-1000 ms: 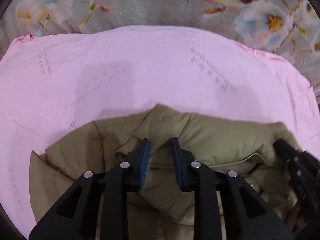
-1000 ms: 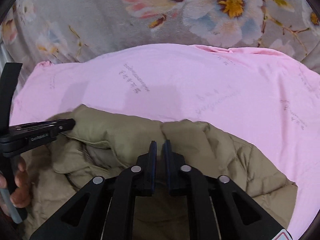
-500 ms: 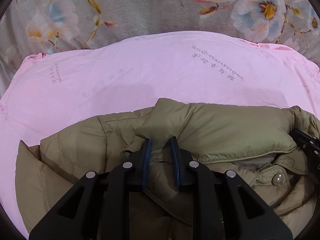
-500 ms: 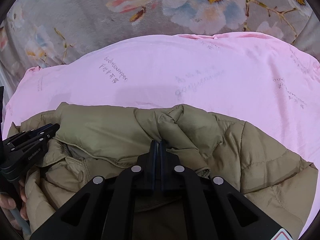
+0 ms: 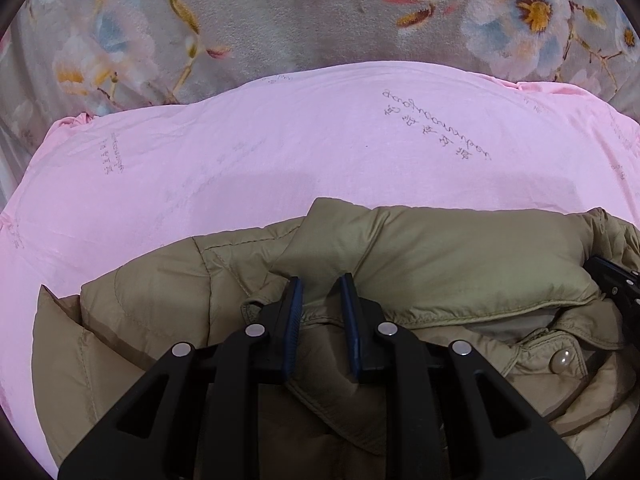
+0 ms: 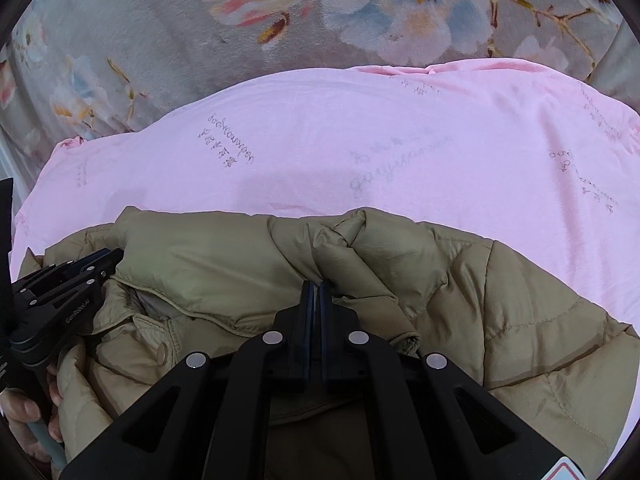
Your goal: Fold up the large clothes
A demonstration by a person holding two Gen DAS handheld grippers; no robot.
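An olive-tan quilted jacket (image 5: 440, 256) lies on a pink sheet (image 5: 280, 160), collar end toward the grippers. My left gripper (image 5: 321, 286) is at the collar's left side with its jaws slightly apart and jacket fabric between them. My right gripper (image 6: 316, 286) is shut tight on a bunched fold of the jacket (image 6: 280, 256) near the collar. The left gripper also shows in the right wrist view (image 6: 80, 270), and the right gripper shows at the edge of the left wrist view (image 5: 616, 284). A snap button (image 5: 560, 358) shows on the collar.
The pink sheet (image 6: 400, 152) covers a grey floral blanket (image 5: 280, 20) that runs along the far side. The person's hand (image 6: 24, 412) holds the left gripper's handle at the lower left of the right wrist view.
Both grippers pulled back toward the near side with the jacket. More of the collar and quilted body shows now. The right gripper's jaws closed fully on the fold; the left jaws narrowed.
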